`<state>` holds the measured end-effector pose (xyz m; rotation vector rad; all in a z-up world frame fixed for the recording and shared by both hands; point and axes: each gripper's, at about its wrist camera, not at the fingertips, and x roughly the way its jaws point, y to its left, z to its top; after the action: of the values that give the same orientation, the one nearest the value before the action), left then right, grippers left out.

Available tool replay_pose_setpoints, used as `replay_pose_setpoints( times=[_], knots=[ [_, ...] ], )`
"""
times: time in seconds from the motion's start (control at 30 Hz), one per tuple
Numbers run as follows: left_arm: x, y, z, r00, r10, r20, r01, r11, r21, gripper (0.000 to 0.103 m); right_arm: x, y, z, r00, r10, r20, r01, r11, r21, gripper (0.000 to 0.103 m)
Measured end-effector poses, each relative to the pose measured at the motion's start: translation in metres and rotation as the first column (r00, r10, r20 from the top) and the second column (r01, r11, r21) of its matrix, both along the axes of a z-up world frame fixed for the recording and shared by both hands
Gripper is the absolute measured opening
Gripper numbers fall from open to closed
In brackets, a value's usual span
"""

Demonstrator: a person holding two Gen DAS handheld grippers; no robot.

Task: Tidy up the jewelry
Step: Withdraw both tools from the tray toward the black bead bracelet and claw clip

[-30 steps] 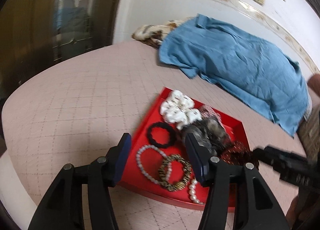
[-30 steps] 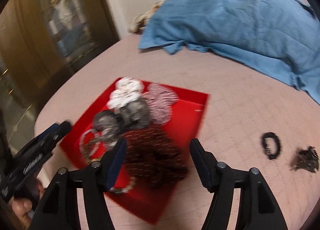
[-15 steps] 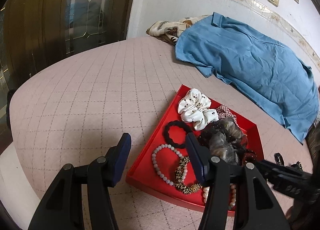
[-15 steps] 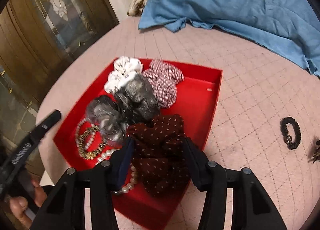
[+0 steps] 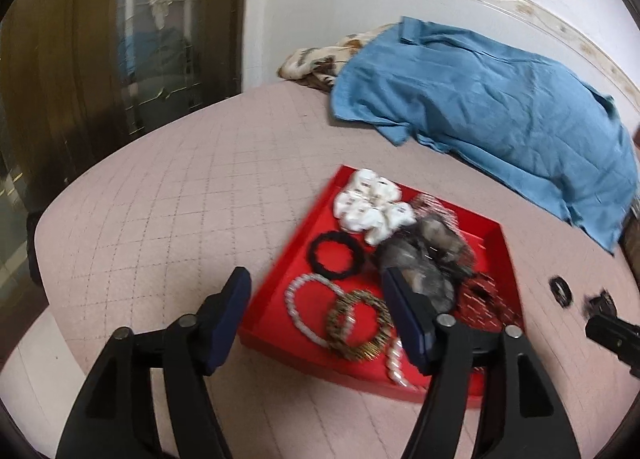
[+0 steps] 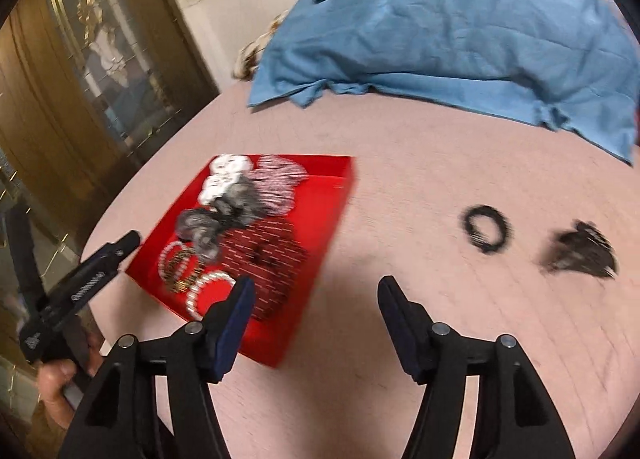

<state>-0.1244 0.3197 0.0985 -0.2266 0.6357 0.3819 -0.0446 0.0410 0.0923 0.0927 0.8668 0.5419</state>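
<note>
Left wrist view: my left gripper (image 5: 316, 315) is empty, jaws opening, over the near edge of the one red tray (image 5: 498, 243) on the pink bed (image 5: 180, 199); in it I count one white scrunchie (image 5: 372, 205), one black hair tie (image 5: 334, 253), one pearl bracelet (image 5: 308, 309), one gold bracelet (image 5: 356, 323). Right wrist view: my right gripper (image 6: 314, 317) is also empty, jaws opening over bare bed just right of the tray's near corner, with one black bracelet (image 6: 486, 228) and one dark hair clip (image 6: 580, 251) on the bed, well apart from the tray.
</note>
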Motion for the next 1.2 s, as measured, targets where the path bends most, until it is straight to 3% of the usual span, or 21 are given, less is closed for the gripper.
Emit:
replay_pose_setpoints(
  times=[0.43, 0.67, 1.2],
  knots=[
    [-0.019, -0.091, 0.032, 0.984, -0.164, -0.065, 0.169, 0.982, 0.081, 0.074, -0.025, -0.101, -0.013, 0.978, -0.211, -0.005, 0.211, 0.977, 0.022, 0.074],
    [-0.031, -0.131, 0.042, 0.97, -0.225, -0.088, 0.237, 0.957, 0.165, 0.074, -0.037, -0.131, -0.014, 0.967, -0.253, 0.008, 0.253, 0.967, 0.029, 0.075],
    [-0.043, -0.169, 0.049, 0.953, -0.274, -0.126, 0.296, 0.929, 0.222, 0.074, -0.059, -0.169, -0.016, 0.953, -0.304, 0.011, 0.303, 0.952, 0.044, 0.077]
  ],
)
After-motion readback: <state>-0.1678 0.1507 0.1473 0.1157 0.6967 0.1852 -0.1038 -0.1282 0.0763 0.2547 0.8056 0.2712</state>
